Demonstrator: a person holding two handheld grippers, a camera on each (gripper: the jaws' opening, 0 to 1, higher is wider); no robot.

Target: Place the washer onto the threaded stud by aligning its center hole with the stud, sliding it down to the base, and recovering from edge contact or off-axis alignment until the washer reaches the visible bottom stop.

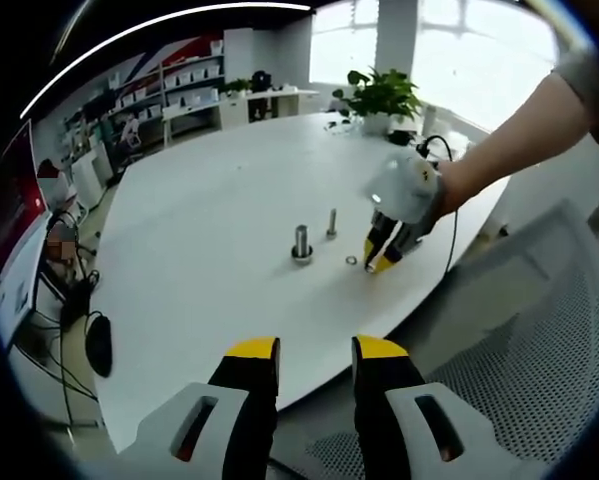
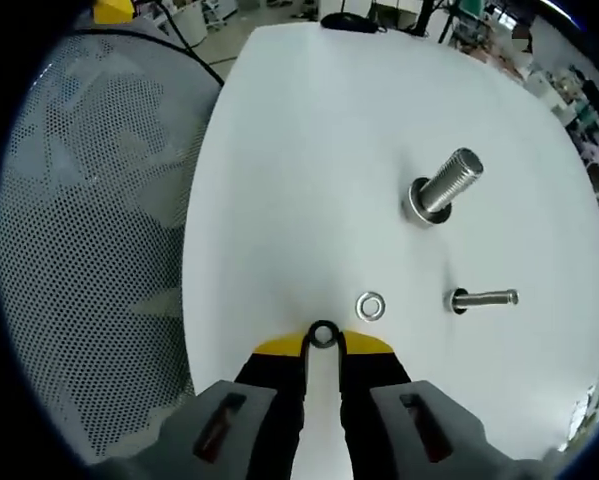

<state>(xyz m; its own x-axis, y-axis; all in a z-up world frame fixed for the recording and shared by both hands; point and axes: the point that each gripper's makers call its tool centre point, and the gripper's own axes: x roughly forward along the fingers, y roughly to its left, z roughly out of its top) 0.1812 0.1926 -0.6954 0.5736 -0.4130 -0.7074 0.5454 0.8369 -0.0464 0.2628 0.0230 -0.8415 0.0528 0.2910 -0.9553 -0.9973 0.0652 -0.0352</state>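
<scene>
My right gripper (image 2: 322, 342) is low over the white table (image 2: 279, 150), shut on a small dark washer (image 2: 322, 334) pinched edge to edge between its yellow tips. A second, shiny washer (image 2: 370, 306) lies flat on the table just ahead and to the right. Past it stands a thin threaded stud (image 2: 484, 298), and further off a thick bolt (image 2: 444, 187) on a wide base. In the left gripper view, the right gripper (image 1: 377, 262) sits beside the loose washer (image 1: 351, 261), near the stud (image 1: 331, 222) and bolt (image 1: 301, 243). My left gripper (image 1: 314, 362) hangs open off the table's edge.
A grey mesh chair (image 2: 89, 250) stands against the table's near edge. A potted plant (image 1: 381, 98) and a black cable (image 1: 449, 215) sit at the far side of the table. A person's arm (image 1: 519, 130) holds the right gripper. Shelves (image 1: 179, 85) line the back wall.
</scene>
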